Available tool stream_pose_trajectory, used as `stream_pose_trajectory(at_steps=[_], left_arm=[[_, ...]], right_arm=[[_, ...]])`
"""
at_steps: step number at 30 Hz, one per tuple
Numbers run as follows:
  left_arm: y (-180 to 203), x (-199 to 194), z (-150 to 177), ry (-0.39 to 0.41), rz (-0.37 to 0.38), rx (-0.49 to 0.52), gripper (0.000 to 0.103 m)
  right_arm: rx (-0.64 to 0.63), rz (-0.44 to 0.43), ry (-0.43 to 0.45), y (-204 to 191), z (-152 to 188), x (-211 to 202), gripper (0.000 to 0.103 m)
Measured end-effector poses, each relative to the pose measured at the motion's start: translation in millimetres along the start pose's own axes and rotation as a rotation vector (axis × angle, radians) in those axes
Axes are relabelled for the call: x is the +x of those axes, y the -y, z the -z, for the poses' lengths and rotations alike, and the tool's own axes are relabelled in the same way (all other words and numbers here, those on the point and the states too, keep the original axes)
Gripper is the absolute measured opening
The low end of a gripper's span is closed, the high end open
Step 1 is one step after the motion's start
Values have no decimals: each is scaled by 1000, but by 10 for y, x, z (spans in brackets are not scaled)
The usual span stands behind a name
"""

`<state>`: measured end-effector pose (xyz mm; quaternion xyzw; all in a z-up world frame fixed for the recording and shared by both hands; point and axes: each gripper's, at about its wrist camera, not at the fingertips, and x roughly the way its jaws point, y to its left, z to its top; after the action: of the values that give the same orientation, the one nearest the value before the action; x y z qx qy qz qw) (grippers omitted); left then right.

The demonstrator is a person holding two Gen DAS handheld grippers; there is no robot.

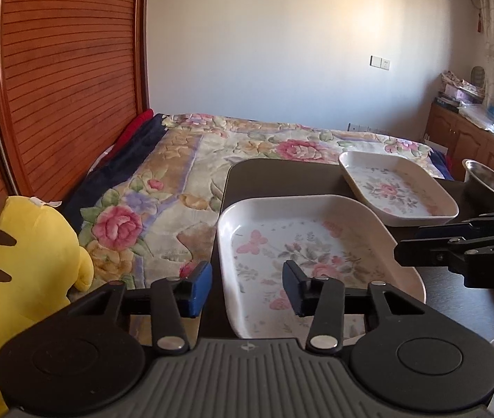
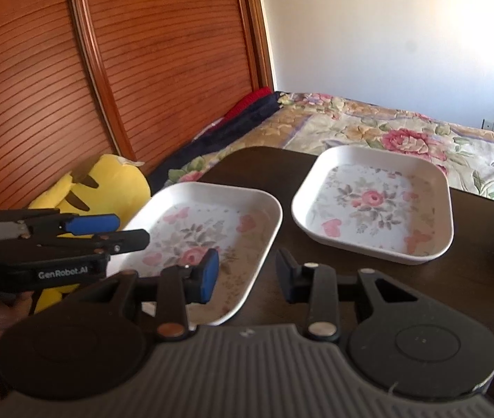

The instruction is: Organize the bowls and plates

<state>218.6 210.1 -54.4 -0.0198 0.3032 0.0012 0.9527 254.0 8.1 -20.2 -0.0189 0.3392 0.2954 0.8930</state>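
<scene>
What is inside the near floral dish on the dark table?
The near floral dish holds nothing loose: only its printed roses and butterflies show. Its near corners are covered, one by the right gripper, one by the left gripper, so that part is unseen.

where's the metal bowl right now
In the left wrist view, the metal bowl sits at the far right of the dark table, just right of the farther floral plate.

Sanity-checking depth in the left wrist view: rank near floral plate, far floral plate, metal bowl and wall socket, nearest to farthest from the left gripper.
From the left gripper:
1. Near floral plate, its left rim between the fingers.
2. Far floral plate, behind it to the right.
3. Metal bowl, at the table's right edge; only slightly beyond the far plate.
4. Wall socket, across the bed.
</scene>
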Motion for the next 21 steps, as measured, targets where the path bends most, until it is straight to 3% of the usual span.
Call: stream_pose_trajectory(at_steps=[10, 14, 21], left_arm=[[-40, 63, 26, -5, 8, 3, 38], [-50, 94, 42, -13, 14, 1, 30], [-37, 104, 52, -18, 9, 10, 28]], right_arm=[[-4, 6, -44, 4, -11, 166, 32], [2, 6, -57, 17, -5, 214, 29], [3, -2, -64, 10, -3, 250, 28]])
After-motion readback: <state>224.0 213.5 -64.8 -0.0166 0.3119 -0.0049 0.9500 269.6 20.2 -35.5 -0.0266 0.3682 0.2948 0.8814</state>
